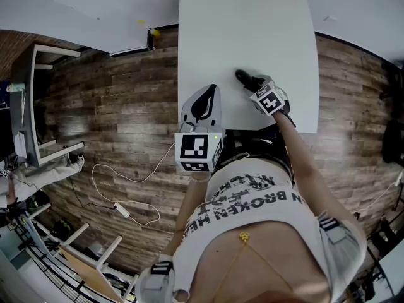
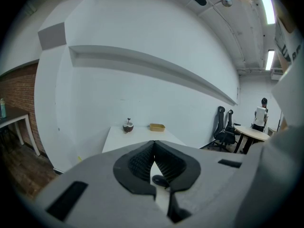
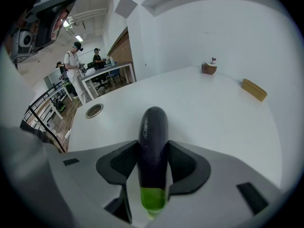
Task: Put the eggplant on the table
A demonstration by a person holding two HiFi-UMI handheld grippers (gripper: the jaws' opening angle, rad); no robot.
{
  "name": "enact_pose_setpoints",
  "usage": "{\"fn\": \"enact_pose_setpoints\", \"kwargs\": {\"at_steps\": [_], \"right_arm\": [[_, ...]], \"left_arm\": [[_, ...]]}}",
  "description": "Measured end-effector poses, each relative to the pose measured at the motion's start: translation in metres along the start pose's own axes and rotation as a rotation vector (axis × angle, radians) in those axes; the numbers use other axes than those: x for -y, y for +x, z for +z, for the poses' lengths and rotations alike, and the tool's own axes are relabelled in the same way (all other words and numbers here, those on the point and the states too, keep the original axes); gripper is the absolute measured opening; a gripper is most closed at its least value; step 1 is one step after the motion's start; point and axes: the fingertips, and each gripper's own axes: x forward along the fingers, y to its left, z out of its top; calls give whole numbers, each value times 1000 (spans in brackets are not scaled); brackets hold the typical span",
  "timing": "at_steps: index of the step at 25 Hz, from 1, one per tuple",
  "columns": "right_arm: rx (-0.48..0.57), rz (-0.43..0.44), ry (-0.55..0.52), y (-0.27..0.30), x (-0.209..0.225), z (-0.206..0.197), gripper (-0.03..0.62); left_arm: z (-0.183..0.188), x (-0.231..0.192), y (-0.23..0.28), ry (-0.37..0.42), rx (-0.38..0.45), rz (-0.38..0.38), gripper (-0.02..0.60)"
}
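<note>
White table — right tool clamps eggplant.

Eggplant: dark purple, glossy, green stem end; clamped lengthwise in right hand-held gripper, tip over white worktop.

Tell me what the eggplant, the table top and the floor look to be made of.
Eggplant: glossy dark-purple skin, uniformly bright-green stem end; possibly a plastic replica, cannot be sure. Table top: smooth, matte white, likely laminate. Floor: brown planks with varied grain, slight sheen; wood or wood-look vinyl.
</note>
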Motion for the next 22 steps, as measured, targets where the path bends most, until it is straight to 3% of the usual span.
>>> {"fn": "enact_pose_setpoints", "kwargs": {"at_steps": [22], "right_arm": [[22, -15, -1, -2, -1, -2, 195]], "left_arm": [[0, 6, -5, 8, 7, -12, 6]]}}
